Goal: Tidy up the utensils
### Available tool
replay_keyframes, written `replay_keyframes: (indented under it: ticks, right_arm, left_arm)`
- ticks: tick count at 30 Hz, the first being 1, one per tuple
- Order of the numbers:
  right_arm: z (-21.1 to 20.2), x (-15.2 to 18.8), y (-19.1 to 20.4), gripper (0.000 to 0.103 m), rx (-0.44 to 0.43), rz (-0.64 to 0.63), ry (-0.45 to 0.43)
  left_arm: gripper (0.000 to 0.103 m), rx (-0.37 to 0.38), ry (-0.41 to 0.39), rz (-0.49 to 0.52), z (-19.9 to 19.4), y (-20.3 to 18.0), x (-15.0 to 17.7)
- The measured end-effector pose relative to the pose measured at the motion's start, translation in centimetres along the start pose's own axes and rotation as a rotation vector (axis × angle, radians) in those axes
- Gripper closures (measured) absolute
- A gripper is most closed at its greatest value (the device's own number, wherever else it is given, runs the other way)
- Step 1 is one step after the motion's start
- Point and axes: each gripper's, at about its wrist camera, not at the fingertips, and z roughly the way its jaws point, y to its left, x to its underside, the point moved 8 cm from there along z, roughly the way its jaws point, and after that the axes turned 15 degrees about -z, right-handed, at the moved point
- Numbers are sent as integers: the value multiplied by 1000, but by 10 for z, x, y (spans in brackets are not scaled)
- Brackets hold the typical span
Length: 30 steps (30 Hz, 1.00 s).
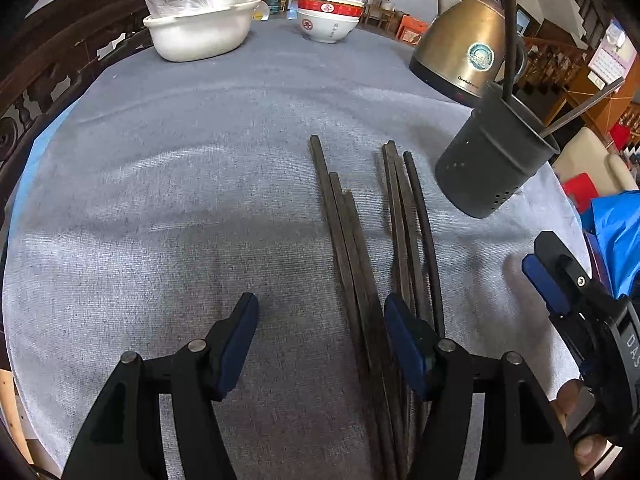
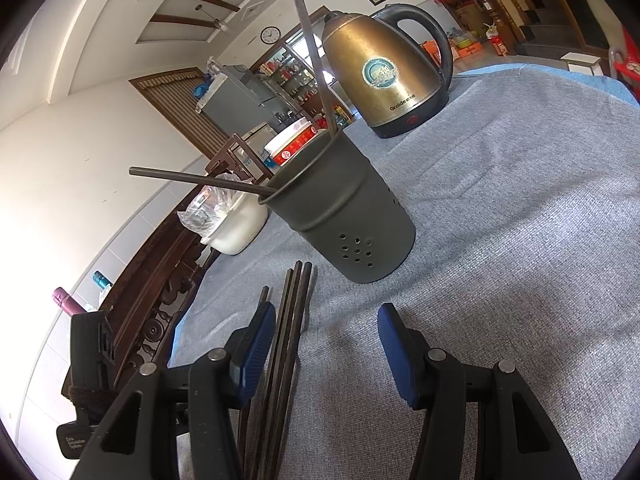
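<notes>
While six dark chopsticks (image 1: 360,264) lie on the grey cloth (image 1: 160,220) in two groups of three, two more stand in the perforated dark holder (image 1: 494,160), leaning against its rim. Only the left wrist view takes in the stacked red-and-white bowls (image 1: 330,12), the white basin (image 1: 200,32) (a plastic bag sits in it) and the right gripper (image 1: 548,280), whereas the right wrist view shows the brass-coloured kettle (image 2: 384,76) whole. Both tongs gape wide and hold nothing: the left gripper (image 1: 320,344) straddles one trio with its right pad over the other, and the right gripper (image 2: 326,348) has three chopsticks just inside its left pad, the holder ahead.
</notes>
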Motion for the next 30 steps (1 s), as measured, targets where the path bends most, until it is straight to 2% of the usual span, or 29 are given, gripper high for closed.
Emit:
replay_keyframes:
  ticks: [4, 17, 22, 30]
  right_arm:
    - [0, 0, 0, 46, -1, 2, 0]
    - [1, 0, -1, 46, -2, 2, 2]
    - [1, 0, -1, 46, -2, 2, 2]
    - [3, 1, -2, 46, -1, 6, 9]
  left_arm:
    - [37, -26, -12, 20, -1, 8, 0]
    - [33, -17, -25, 43, -8, 25, 4]
    - [33, 32, -13, -21, -12, 27, -7]
    - [34, 14, -10, -109, -8, 37, -25]
